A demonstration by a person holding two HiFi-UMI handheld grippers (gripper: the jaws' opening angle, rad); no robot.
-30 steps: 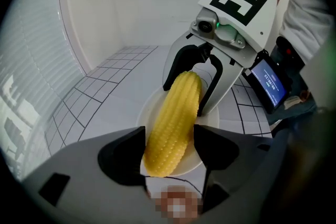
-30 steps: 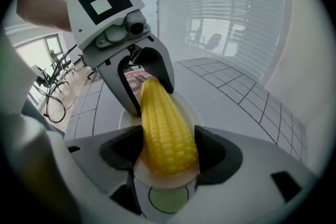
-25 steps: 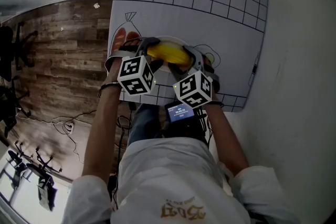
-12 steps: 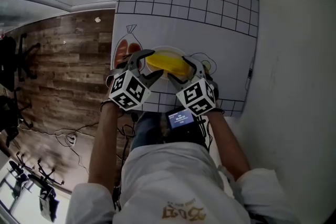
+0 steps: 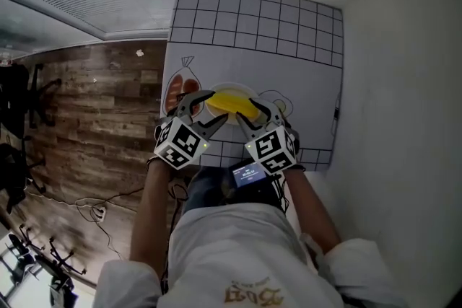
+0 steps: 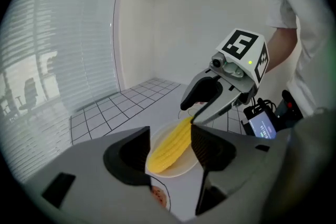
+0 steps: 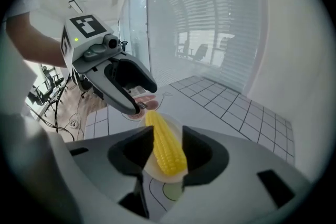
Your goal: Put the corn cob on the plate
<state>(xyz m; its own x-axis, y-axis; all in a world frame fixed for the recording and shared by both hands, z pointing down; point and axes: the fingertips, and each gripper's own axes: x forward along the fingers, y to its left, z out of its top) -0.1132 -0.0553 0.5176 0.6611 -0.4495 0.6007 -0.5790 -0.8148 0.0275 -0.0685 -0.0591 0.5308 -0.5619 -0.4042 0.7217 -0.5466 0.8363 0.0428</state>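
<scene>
Left gripper [image 6: 170, 139]: my fingers released, jaws wide apart, nothing between the pads. Right gripper [image 7: 168, 143]: jaws have just been closing, part-way apart now, pads pressing on nothing. Both hover above the plate [image 7: 175, 124], clear of it.

Corn cob [image 5: 232, 104]: lies on the plate, touching neither gripper. In the head view it runs from 10 o'clock to 4 o'clock across the plate. Left gripper sits at 8 o'clock of the plate, right gripper at 5 o'clock, tips aimed in at the cob ends.

Plate rests on a white mat [image 5: 253, 18], grid lines at its 12 o'clock side. Red drawing [image 5: 177, 86] at the plate's 9 o'clock. Wood floor [image 5: 86, 104] beyond the mat at 9 o'clock.
</scene>
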